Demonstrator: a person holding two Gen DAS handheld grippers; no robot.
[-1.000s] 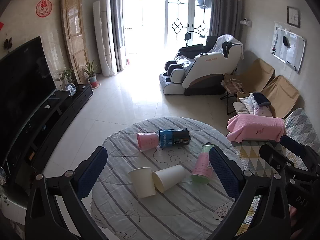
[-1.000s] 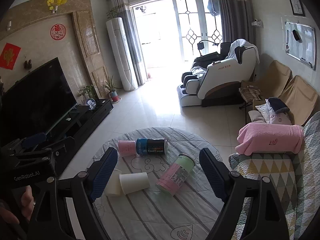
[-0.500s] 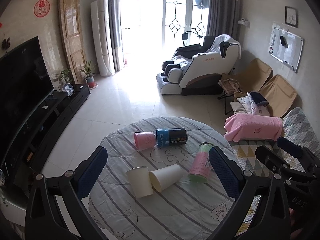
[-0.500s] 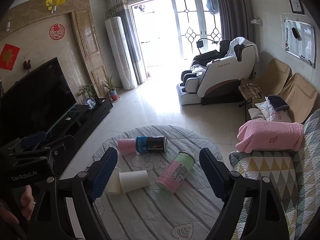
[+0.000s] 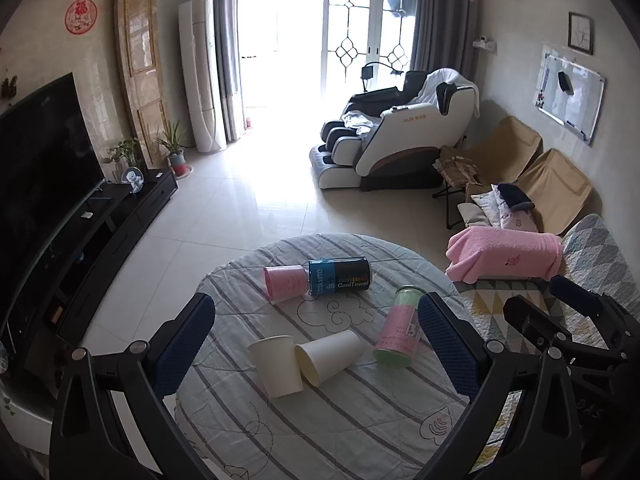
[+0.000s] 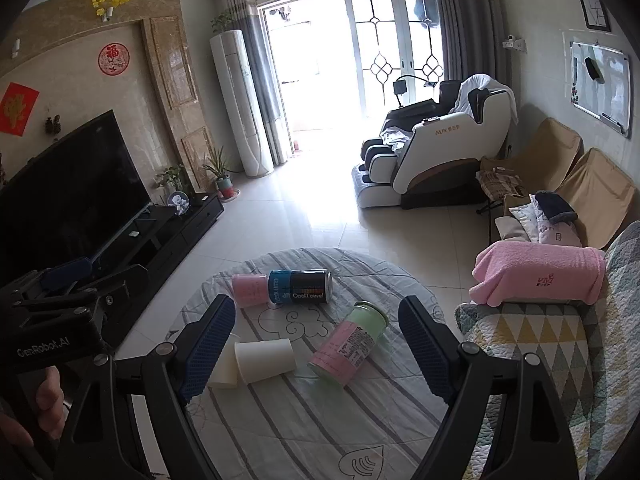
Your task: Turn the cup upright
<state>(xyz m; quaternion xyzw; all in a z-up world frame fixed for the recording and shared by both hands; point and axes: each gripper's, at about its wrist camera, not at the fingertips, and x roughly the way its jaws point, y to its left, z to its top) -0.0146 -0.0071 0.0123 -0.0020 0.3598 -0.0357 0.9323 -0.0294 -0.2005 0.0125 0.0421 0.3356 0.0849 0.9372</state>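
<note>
On a round table with a striped cloth (image 5: 320, 420) lie two white paper cups. One (image 5: 329, 356) lies on its side, mouth towards the left; it also shows in the right wrist view (image 6: 265, 360). The other (image 5: 276, 365) stands beside it, mouth up; the right wrist view (image 6: 224, 364) shows it partly behind a finger. A pink cup (image 5: 285, 283) lies on its side further back. My left gripper (image 5: 316, 344) is open and empty above the near table. My right gripper (image 6: 316, 344) is open and empty too.
A dark blue CoolTowel can (image 5: 340, 279) and a pink-green can (image 5: 398, 330) lie on their sides on the table. A quilted sofa with a pink towel (image 5: 504, 254) is at the right. A TV stand (image 5: 100, 224) is at the left.
Both grippers have drifted slightly, so the table items sit a little lower and to the left in view. No object has moved.
</note>
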